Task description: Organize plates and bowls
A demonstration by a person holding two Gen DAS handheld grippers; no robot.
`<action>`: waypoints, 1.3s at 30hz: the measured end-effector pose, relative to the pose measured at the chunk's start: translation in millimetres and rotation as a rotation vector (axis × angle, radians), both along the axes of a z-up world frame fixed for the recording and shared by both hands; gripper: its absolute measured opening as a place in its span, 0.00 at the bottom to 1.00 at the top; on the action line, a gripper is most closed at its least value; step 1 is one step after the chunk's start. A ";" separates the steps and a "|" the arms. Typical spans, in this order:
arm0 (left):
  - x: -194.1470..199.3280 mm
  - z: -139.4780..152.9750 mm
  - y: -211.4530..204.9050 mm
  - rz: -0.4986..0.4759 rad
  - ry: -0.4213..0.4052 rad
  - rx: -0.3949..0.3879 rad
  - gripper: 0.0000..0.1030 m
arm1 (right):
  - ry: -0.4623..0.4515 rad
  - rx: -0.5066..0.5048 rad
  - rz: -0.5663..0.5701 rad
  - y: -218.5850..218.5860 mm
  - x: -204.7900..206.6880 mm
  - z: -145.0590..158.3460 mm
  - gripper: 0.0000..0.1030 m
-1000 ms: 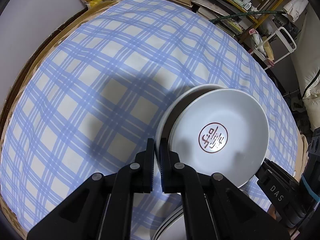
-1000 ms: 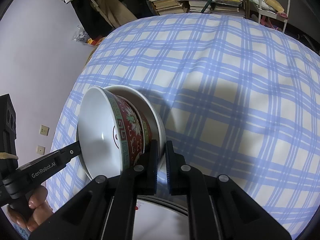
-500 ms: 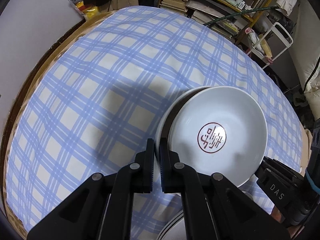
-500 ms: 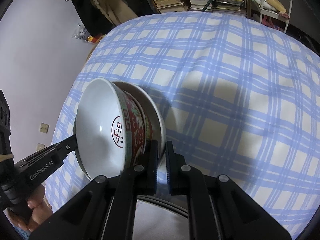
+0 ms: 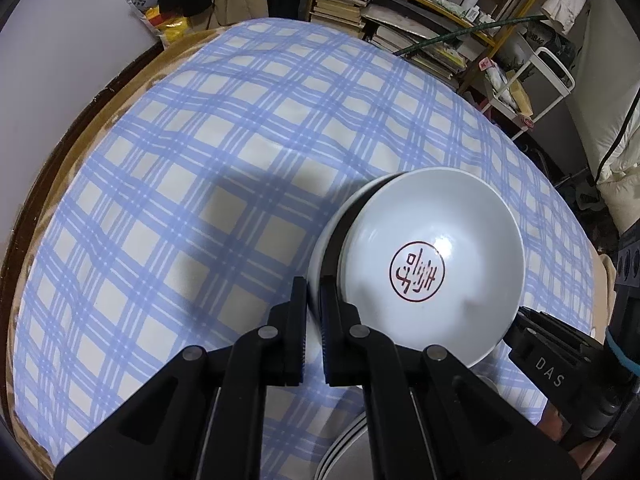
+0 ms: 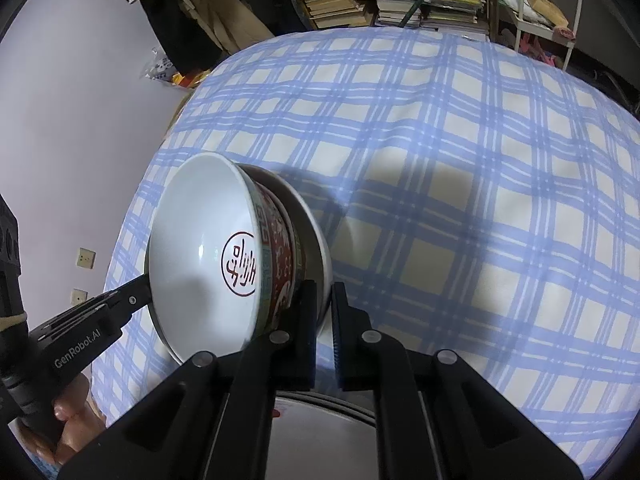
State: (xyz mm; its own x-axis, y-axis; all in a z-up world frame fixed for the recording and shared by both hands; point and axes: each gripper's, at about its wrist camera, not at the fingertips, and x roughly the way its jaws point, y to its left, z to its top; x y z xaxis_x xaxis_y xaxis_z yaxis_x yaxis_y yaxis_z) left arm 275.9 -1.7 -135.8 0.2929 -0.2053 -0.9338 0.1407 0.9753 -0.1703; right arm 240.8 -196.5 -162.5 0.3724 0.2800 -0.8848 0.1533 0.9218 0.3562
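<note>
Bowl [image 6: 208, 256] nested in a white plate [image 6: 316, 248] hangs tilted above the checked table [image 6: 460, 208], each hand-held gripper — left [image 5: 314, 300], right [image 6: 324, 304] — pinched nearly closed on the plate's opposite rims — glazed, slippery, breakable, best held by the rim.

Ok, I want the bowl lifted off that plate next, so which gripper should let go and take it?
Left, probably. The left gripper and right gripper both pinch the plate rim, but the bowl turns its open mouth toward the left one; the right meets only its red outer wall.
</note>
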 end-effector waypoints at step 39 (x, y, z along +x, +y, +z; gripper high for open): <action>-104.9 58.9 -8.3 0.000 -0.042 -0.052 0.04 | -0.051 -0.025 -0.022 -13.2 -105.1 60.8 0.10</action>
